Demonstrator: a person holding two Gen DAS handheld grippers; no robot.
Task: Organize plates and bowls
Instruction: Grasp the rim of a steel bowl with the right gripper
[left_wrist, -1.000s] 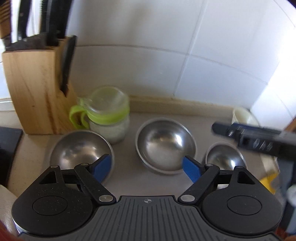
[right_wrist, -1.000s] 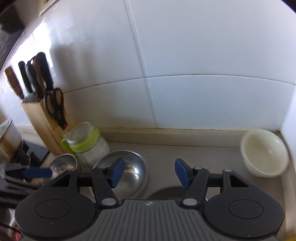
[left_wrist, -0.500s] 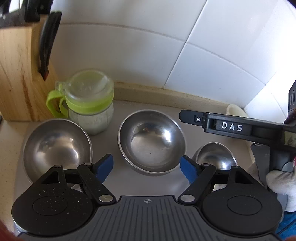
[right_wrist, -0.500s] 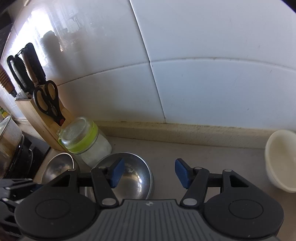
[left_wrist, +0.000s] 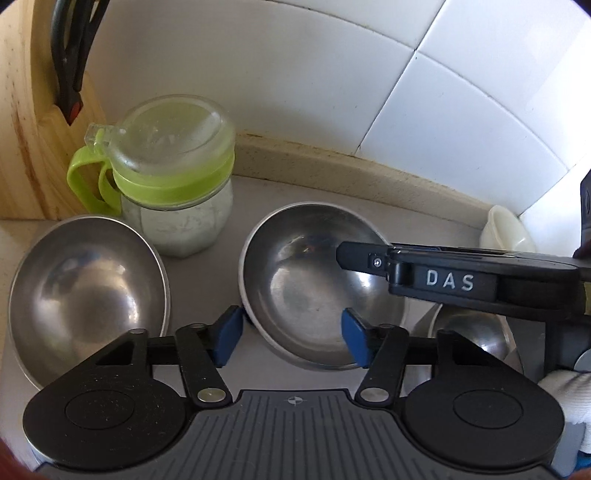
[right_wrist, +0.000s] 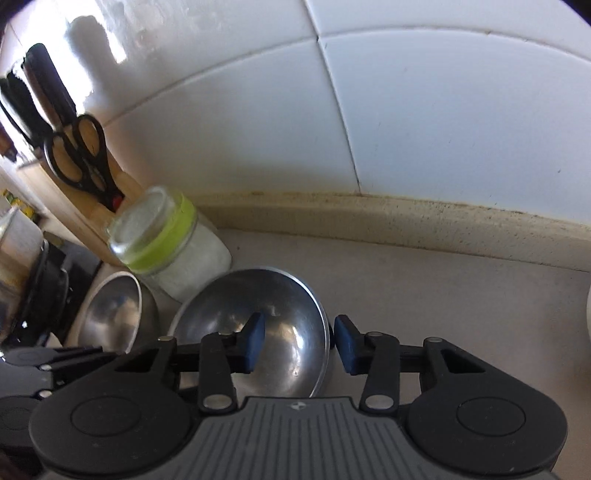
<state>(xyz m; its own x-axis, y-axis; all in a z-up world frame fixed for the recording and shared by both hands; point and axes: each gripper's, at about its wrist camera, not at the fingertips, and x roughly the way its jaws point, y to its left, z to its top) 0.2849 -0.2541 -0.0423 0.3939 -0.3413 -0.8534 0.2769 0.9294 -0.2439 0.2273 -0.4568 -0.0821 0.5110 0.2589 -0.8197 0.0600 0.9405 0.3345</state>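
Three steel bowls stand on the counter: a large one at the left, a middle one and a small one at the right. My left gripper straddles the middle bowl's left rim, one pad outside and one inside. Its jaws are closing, with a gap still showing. My right gripper straddles the right rim of the same bowl. It is closing too, and its pads are not pressing. In the left wrist view the right gripper reaches across as a black bar.
A glass jar with a green lid stands just behind the bowls. Left of it is a wooden knife block with black scissors. A white bowl sits in the far right corner. The tiled wall is close behind, and a pot stands at the far left.
Both grippers have come down and closer to the middle steel bowl, and their jaws have narrowed around its opposite rims. The right gripper has reached further over the bowl.
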